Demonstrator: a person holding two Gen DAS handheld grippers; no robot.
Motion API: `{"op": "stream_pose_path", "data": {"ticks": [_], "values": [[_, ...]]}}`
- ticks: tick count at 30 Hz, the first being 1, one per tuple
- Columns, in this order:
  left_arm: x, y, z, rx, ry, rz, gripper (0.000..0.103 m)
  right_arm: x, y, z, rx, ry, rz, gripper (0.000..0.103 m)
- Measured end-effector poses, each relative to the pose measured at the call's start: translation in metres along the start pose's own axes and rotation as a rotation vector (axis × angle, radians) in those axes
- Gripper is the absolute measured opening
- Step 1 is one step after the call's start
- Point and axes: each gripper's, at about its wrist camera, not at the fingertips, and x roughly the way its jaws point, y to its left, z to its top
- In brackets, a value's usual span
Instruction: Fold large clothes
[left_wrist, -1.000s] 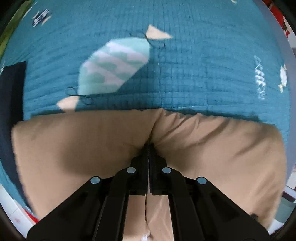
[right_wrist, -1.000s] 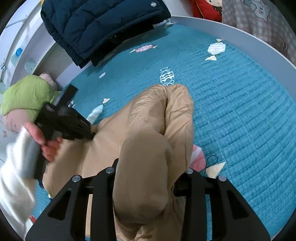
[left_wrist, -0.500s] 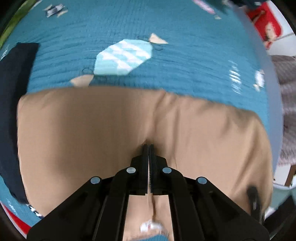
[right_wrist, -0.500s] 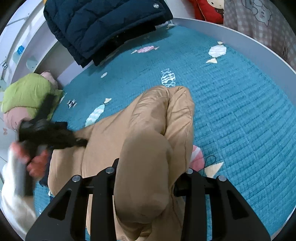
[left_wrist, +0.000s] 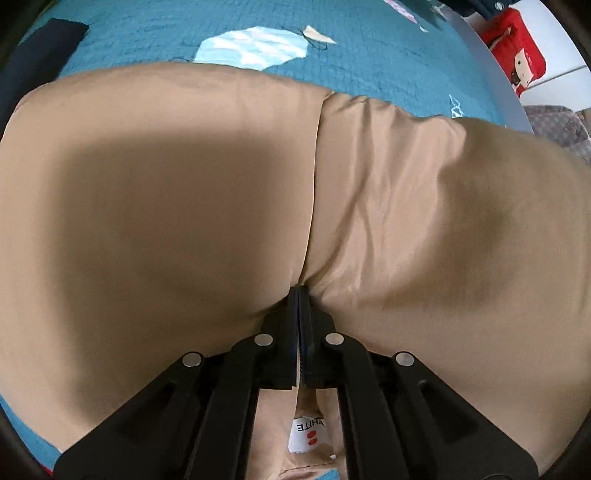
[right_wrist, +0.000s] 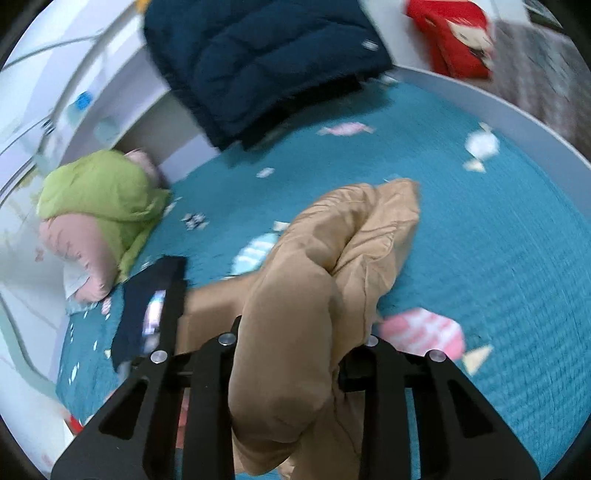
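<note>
A large tan padded garment (left_wrist: 184, 206) fills the left wrist view, draped over the teal bed quilt (left_wrist: 351, 59). My left gripper (left_wrist: 300, 295) is shut on a fold of the tan garment, with a white label (left_wrist: 306, 432) showing below the jaws. In the right wrist view the tan garment (right_wrist: 325, 266) bulges up between the fingers of my right gripper (right_wrist: 291, 354), which is shut on it; the fingertips are hidden by fabric.
A dark navy puffer jacket (right_wrist: 266, 62) lies at the bed's far end. A green and pink bundle (right_wrist: 99, 206) sits at the left. A dark folded item (right_wrist: 147, 306) lies left of the tan garment. A red cushion (right_wrist: 454, 33) is beyond the grey bed rim (right_wrist: 517, 118).
My left gripper has carried its fold forward, so the tan garment now covers most of its view. The right gripper view has swung, and the hand holding the left gripper has left its view.
</note>
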Motion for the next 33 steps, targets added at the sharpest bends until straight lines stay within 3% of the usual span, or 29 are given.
{"op": "stream_pose_path", "data": {"ticks": [7,12,19,28,31,33], "values": [[-0.02,-0.005,-0.011,0.029,-0.006,-0.004,0.002,0.007,0.071,0.011,-0.151,0.022,0.038,0.026],[-0.075,0.024,-0.035,-0.008,-0.056,0.031,0.002,0.023,0.119,0.005,-0.283,0.072,0.045,0.026],[-0.117,0.077,-0.052,-0.122,-0.166,0.155,0.003,0.057,0.169,-0.016,-0.425,0.172,0.084,0.026],[-0.128,0.157,-0.065,-0.343,-0.191,0.223,0.003,0.142,0.223,-0.062,-0.525,0.361,0.138,0.029],[-0.14,0.172,-0.071,-0.37,-0.211,0.237,0.003,0.169,0.23,-0.076,-0.474,0.444,0.199,0.036],[-0.144,0.178,-0.072,-0.376,-0.224,0.275,0.003,0.181,0.232,-0.082,-0.418,0.49,0.277,0.053]]}}
